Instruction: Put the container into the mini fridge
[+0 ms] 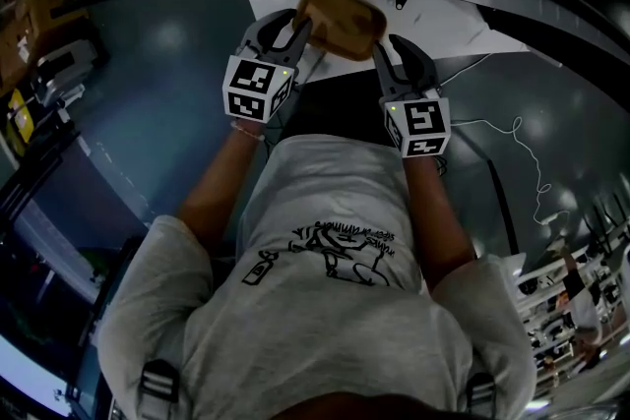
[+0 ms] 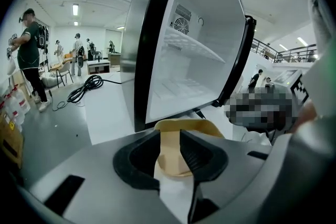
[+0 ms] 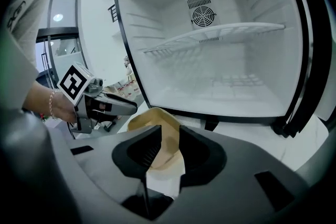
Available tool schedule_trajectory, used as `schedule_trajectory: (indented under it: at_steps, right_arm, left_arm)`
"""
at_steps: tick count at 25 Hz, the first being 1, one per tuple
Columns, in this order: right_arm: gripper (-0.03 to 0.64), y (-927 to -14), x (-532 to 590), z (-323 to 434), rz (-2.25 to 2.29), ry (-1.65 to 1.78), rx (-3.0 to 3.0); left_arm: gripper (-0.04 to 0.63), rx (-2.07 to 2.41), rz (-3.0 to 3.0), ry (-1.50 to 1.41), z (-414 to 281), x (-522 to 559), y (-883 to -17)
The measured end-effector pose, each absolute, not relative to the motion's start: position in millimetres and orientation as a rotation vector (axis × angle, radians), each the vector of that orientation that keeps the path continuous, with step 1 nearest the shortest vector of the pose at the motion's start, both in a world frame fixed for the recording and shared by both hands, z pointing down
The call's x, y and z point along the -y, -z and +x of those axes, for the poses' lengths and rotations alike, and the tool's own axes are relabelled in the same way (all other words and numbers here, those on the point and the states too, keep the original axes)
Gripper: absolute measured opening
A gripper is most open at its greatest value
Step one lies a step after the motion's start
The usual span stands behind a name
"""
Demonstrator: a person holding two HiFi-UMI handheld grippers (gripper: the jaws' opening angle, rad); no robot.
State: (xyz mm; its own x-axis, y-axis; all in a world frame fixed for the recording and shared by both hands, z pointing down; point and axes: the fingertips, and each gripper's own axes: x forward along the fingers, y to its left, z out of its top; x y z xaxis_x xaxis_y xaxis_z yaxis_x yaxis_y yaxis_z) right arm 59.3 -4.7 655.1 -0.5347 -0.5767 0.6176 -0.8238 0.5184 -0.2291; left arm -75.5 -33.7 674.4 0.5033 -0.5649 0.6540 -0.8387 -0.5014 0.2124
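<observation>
**Head view.** The container [image 1: 340,23], tan with rounded corners, sat at the upper centre of the frame. The left tongs [image 1: 298,30] met its left end and the right tongs [image 1: 382,49] its right end. A grey shirt [image 1: 335,310] filled the lower half of the frame.

**Left gripper view.** The left tongs [image 2: 169,135] were closed on the container [image 2: 202,127]. The tan edge filled the gap between the two jaws, and the rest of the body showed just beyond them at lower centre. Behind it the fridge [image 2: 210,8] stood with its door open, taking up the centre and upper right. A wire shelf [image 2: 194,49] crossed its white interior. At left of frame a black cable [image 2: 84,89] lay coiled on the floor, and people [image 2: 29,55] stood further back.

**Right gripper view.** The right tongs [image 3: 169,132] gripped the container [image 3: 152,119] in the same way, its edge between the jaws at lower centre. The fridge [image 3: 252,92] filled the upper and right frame, open toward the camera, with the shelf [image 3: 215,36] across its middle and a round fan grille [image 3: 202,17] on the back wall. The container was outside the fridge, just in front of and below its lower lip. The left tongs [image 3: 131,107] reached the container's far end from the left of frame, carried by a hand [image 3: 58,105].
</observation>
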Motion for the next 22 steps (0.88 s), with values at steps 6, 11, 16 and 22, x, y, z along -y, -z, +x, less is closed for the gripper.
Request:
schedule_trajectory:
  at_steps: [6, 11, 16, 22]
  right_arm:
    - [0.124, -677, 3, 60, 1.162, -0.734, 2.243]
    - [0.160, -695, 1, 60, 1.173, -0.772, 2.210]
    - [0.169, -705, 0, 59, 1.165, -0.811, 2.201]
    - [0.169, -710, 0, 57, 1.154, -0.836, 2.192]
  left_arm:
    - [0.144, 1.159, 2.195, -0.717, -79, 34, -691]
    - [0.172, 1.179, 2.172, -0.742, -82, 34, -705]
    - [0.175, 1.169, 2.155, -0.750, -81, 35, -715]
    - [0.175, 1.157, 2.143, -0.749, -80, 35, -719]
